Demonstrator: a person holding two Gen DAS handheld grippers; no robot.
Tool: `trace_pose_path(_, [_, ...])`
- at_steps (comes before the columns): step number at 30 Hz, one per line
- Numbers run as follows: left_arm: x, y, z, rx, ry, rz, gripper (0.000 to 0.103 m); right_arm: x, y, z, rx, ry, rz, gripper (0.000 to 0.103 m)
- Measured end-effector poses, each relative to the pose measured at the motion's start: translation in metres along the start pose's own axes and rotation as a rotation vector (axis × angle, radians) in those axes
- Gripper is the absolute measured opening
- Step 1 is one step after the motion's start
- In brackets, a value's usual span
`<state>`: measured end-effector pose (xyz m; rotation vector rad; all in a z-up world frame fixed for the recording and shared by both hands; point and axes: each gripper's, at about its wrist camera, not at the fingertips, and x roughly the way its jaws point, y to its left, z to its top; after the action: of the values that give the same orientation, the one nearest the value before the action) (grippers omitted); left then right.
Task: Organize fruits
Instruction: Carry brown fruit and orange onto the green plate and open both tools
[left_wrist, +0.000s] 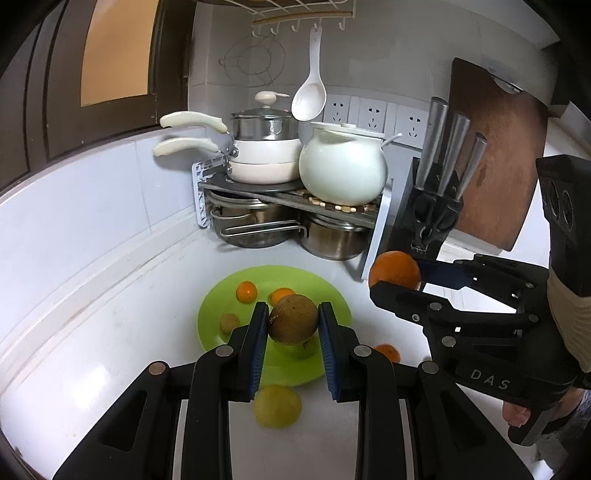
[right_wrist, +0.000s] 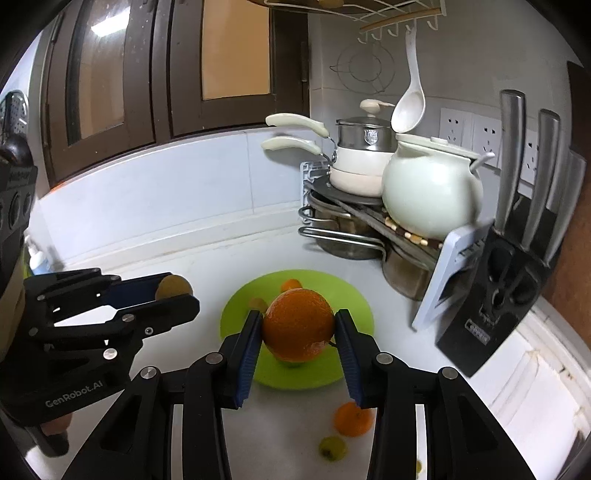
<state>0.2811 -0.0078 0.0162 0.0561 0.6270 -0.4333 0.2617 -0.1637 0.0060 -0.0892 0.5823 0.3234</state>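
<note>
White countertop (left_wrist: 110, 332), green plate (left_wrist: 214, 314), tiled wall (left_wrist: 92, 206), pot rack (left_wrist: 288, 195)

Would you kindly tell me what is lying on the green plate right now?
On the green plate lie two small oranges, a small brown fruit and a green fruit, partly hidden behind the left gripper and the brown fruit it holds.

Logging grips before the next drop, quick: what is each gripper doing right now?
Left gripper: closed on the brown fruit, above the green plate.
Right gripper: closed on the orange.
</note>
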Motion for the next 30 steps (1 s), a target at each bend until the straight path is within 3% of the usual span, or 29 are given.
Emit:
trace_pose_path(11, [0.042,0.020,0.027,-0.023,0.051,-0.011,0.027,0.037,-0.012,0.027,0.001,0.031,-0.005,0.041])
trace_pose_path(17, [0.070,0.029,0.034,-0.019,0.089,-0.002,0.027,0.073,-0.020,0.029,-0.001,0.104,-0.011,0.041])
trace_pose_path(22, [0.103,0.038,0.035,-0.035,0.156,-0.032,0.027,0.103,-0.029,0.023,0.020,0.177,-0.016,0.041])
trace_pose_path(30, [0.147,0.045,0.030,-0.032,0.249,-0.020,0.027,0.139,-0.040,0.011,0.060,0.269,-0.013,0.041])
